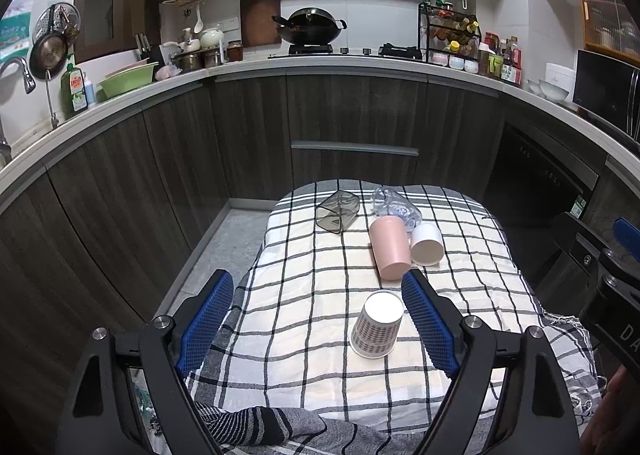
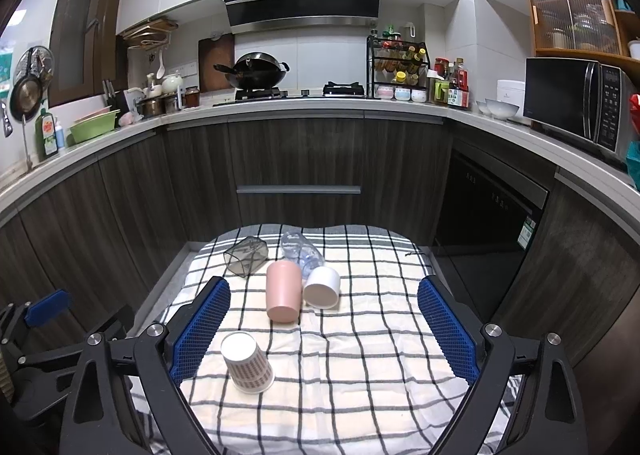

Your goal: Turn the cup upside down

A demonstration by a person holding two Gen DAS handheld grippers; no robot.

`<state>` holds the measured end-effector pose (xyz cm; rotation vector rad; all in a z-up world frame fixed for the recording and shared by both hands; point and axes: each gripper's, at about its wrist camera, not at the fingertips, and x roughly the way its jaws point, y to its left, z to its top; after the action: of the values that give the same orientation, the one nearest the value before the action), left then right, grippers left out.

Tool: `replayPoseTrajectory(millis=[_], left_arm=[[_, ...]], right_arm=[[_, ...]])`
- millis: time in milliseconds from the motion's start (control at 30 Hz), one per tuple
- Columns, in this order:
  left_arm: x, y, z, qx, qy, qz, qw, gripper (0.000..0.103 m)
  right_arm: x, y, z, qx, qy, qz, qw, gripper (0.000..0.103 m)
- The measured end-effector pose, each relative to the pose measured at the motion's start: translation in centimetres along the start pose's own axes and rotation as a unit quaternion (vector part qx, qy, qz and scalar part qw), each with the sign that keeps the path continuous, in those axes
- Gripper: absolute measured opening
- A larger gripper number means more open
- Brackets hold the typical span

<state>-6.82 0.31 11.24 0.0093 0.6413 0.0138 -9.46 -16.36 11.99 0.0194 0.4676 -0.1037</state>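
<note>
Nearby, pink cup lies touching white cup.

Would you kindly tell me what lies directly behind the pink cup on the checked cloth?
Behind the pink cup lies a clear plastic bottle on its side; the cup and the white cup hide its near end.

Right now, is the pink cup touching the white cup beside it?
Cannot tell. In both wrist views the pink cup and white cup lie side by side, but neither shows contact or a gap plainly.
</note>
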Motion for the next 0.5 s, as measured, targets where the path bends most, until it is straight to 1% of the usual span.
replayPoseTrajectory(millis=[433, 500], left_arm=[[0.03, 0.0, -0.06, 0.0, 0.0, 0.001, 1.0, 0.087], [0.04, -0.06, -0.11, 0.0, -0.001, 0.002, 1.0, 0.09]], right_arm=[[0.02, -0.35, -0.18, 0.004, 0.003, 0.0, 1.0, 0.096], [0.02, -0.42, -0.26, 0.004, 0.003, 0.0, 1.0, 0.096]])
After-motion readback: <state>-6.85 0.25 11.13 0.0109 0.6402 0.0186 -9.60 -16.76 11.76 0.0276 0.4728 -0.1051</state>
